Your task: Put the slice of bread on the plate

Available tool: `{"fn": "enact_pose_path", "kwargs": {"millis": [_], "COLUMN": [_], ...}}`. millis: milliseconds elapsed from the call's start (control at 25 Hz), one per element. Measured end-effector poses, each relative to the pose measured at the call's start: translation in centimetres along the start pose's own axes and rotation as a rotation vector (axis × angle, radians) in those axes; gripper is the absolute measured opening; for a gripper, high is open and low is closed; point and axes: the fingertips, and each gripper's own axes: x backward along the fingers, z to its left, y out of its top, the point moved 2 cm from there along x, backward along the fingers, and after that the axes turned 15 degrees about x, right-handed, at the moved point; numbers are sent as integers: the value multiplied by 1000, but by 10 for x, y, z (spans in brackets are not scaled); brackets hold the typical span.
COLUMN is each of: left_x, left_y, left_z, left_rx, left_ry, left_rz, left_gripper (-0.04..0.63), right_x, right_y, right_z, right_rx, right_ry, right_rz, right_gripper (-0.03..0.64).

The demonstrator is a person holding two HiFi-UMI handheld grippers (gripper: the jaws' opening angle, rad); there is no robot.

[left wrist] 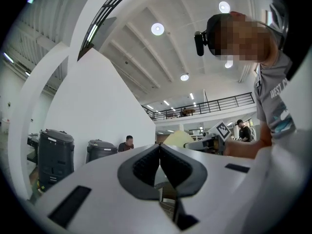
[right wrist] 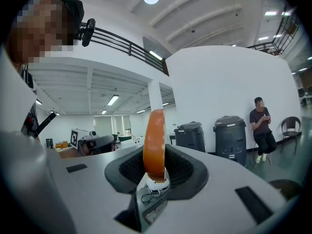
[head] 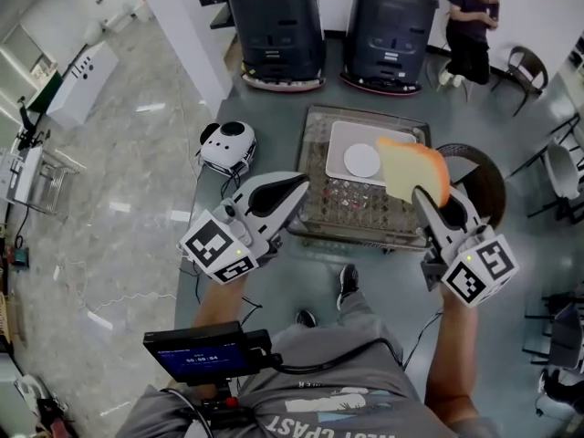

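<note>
Head view: right gripper [head: 422, 197] is holding the slice of bread [head: 415, 170] raised, near the plate [head: 362, 161]; the placing is still pending.
Left gripper view: left gripper [left wrist: 160, 155] is hanging clenched, empty.
Right gripper view: jaws are pinching the slice upright.

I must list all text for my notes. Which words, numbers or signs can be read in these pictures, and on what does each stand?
"WEST C": on the grey shirt, left gripper view; the rest is cut off.
Digits on the small screen: too blurred to read.
Square markers, no letters: on the cubes of the left gripper and the right gripper.
</note>
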Motion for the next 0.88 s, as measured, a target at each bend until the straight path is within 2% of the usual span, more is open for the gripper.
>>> {"fn": "enact_pose_path", "kwargs": {"millis": [360,880], "left_x": [-63,-133], "left_y": [-2,-24], "left_z": [30,73], "left_rx": [-5,24], "left_ry": [21,63], "left_rz": [32,58], "left_gripper": [9,9], "right_x": [-32,-73], "right_y": [-21,-52], "right_z": [-66,-131], "right_rx": [-37,-76], "right_ry": [37,108], "right_rz": [14,44], "right_gripper": [94,94]}}
